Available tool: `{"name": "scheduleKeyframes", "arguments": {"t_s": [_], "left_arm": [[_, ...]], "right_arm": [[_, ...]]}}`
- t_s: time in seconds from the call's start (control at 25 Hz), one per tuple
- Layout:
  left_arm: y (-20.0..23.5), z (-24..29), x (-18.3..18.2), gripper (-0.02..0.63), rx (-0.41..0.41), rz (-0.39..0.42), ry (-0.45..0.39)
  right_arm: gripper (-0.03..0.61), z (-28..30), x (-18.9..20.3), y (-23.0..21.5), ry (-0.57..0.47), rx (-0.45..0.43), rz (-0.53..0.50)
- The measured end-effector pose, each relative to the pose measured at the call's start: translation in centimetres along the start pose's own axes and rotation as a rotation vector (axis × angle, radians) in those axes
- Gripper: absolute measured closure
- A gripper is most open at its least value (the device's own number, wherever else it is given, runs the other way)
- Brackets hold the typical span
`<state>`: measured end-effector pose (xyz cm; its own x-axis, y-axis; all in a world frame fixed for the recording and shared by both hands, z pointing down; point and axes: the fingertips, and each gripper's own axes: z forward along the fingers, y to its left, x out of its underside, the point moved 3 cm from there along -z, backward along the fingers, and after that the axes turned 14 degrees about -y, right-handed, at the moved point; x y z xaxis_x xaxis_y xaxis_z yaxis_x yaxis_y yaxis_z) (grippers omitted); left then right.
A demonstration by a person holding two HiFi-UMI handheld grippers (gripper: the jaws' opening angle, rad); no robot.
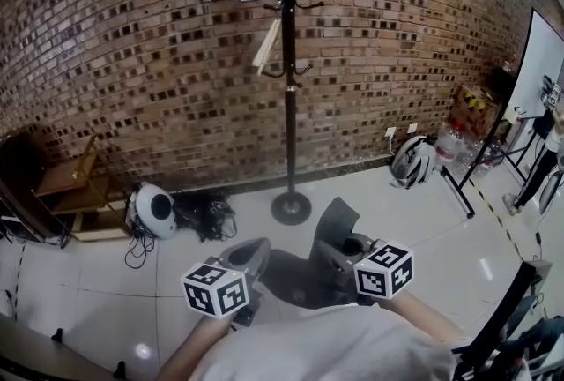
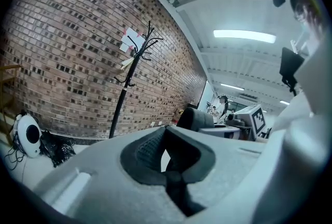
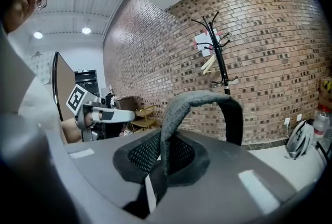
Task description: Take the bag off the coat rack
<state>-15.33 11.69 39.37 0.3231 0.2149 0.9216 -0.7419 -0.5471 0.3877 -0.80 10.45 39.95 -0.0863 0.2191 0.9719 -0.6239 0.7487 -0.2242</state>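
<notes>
Shows right gripper (image 3: 158, 179) clamped on bag strap (image 3: 205, 99), left gripper (image 2: 171, 166) closed and empty, coat rack (image 1: 289, 62) well apart.

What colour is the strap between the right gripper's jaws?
The strap is dark grey; the right gripper view shows it best.

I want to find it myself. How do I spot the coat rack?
Look at the big brick wall. In front of its middle stands the coat rack, a thin black pole on a round base with curly hooks on top. Nothing else nearby is so tall and skinny.
</notes>
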Motion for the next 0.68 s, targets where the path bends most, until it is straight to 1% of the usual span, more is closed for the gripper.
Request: {"name": "scheduleKeyframes", "arguments": {"t_s": [0.32, 0.68], "left_arm": [[0.27, 0.49, 0.13, 0.614, 0.006, -0.014, 0.009], [0.97, 0.55, 0.89, 0.614, 0.003, -0.02, 0.015]], "right_arm": [[0.558, -0.01, -0.05, -0.82, 0.014, 0.027, 0.014], [0.558, 0.23, 0.86, -0.92, 0.013, 0.028, 0.024]]}}
